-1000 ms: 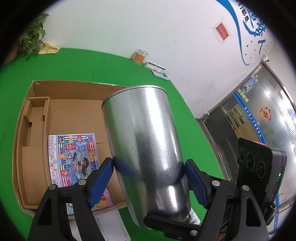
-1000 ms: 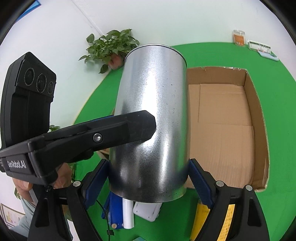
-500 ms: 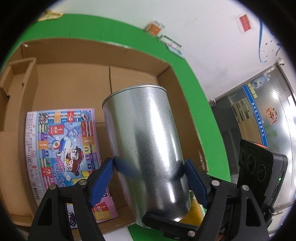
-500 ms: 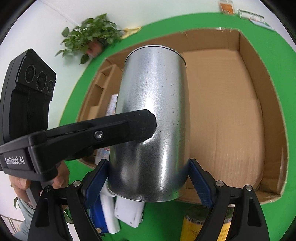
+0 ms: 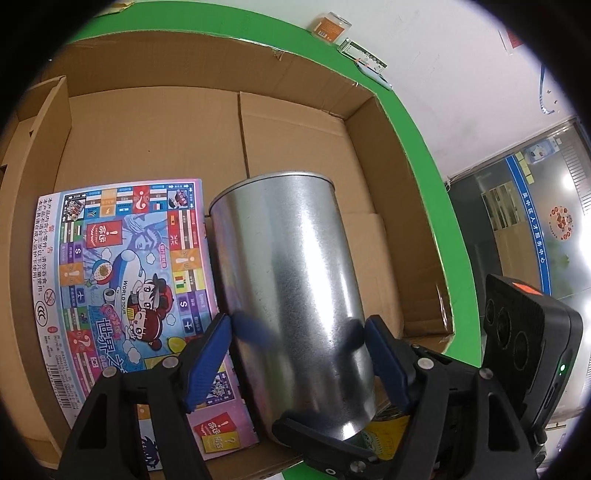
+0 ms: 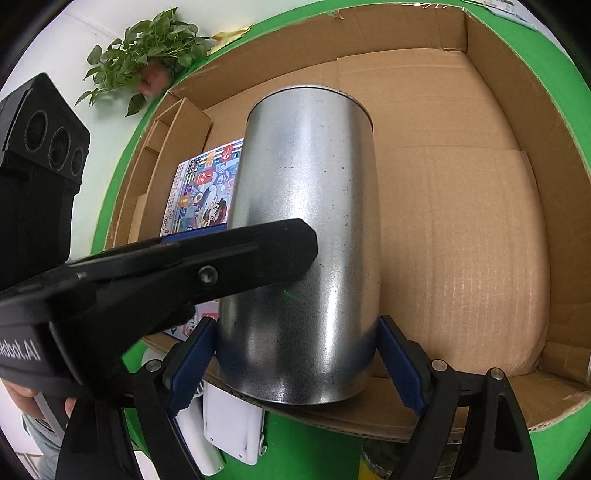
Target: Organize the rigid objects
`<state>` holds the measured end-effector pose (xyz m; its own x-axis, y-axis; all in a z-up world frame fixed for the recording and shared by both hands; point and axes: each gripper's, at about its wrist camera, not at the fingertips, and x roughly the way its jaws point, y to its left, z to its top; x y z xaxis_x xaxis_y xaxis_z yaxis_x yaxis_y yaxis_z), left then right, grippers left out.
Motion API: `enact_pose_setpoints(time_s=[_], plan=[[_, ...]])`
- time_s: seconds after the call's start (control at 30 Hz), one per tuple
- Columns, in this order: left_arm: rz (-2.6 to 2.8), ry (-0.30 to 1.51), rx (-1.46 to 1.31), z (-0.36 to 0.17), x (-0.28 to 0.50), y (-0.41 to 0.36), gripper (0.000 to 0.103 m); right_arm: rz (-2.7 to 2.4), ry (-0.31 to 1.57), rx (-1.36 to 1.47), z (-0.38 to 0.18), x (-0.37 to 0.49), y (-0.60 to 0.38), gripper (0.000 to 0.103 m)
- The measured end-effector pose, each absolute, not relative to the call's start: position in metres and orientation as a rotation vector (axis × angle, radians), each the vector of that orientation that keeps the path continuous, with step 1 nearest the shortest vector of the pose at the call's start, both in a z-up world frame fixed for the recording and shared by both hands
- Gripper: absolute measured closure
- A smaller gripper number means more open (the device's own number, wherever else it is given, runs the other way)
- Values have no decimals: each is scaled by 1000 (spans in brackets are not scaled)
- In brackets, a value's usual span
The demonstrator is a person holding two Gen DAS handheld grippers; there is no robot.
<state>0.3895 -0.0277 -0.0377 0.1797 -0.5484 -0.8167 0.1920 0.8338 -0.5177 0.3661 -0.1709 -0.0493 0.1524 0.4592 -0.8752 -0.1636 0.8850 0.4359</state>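
Note:
A tall shiny metal can (image 5: 291, 295) hangs tilted over the open cardboard box (image 5: 155, 140), held from two sides. My left gripper (image 5: 299, 332) has its blue pads against the can's lower part, and its jaws are closing on it. My right gripper (image 6: 295, 343) is shut on the can (image 6: 306, 229) near its base. The left gripper's black finger (image 6: 221, 266) crosses the can's side in the right wrist view. A colourful board-game sheet (image 5: 125, 280) lies flat on the box floor, left of the can.
Cardboard dividers (image 6: 166, 147) stand at the box's left end. A white device (image 6: 232, 424) and a yellow tin (image 5: 384, 435) lie on the green table (image 5: 436, 206) by the box's near wall. A potted plant (image 6: 147, 48) and small items (image 5: 332, 26) sit at the table's far edge.
Both grippers have sunk with the can and tipped downward. The can, first in front of the box, now hangs over its floor, and the box fills both views.

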Motion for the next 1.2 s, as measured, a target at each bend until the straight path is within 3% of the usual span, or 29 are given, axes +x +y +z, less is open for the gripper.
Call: enact_pose_setpoints(time_s=[0.43,0.63,0.7,1.0,1.03,1.13,1.2], plan=[[-519,1268,-309,-26,384,-20,31,425,1367,238,-53,371,-165,17],[-502,1221,-290,-13,371,-6,31,426,1316,188,-29,363,-164,17],[-494,1191,-293,-6,363,1,31,434,1291,154,-22,361,-162,32],[-325,945,-209,40,305,21,31,398,1282,187,-17,360,-167,33],[-273,888,-179,48,292,23,31,394,1279,197,-15,356,-168,31],[-156,757,-118,64,259,27,28,375,1210,226,-1,331,-173,14],[-93,688,-63,72,234,28,21,326,1121,206,13,306,-186,6]])
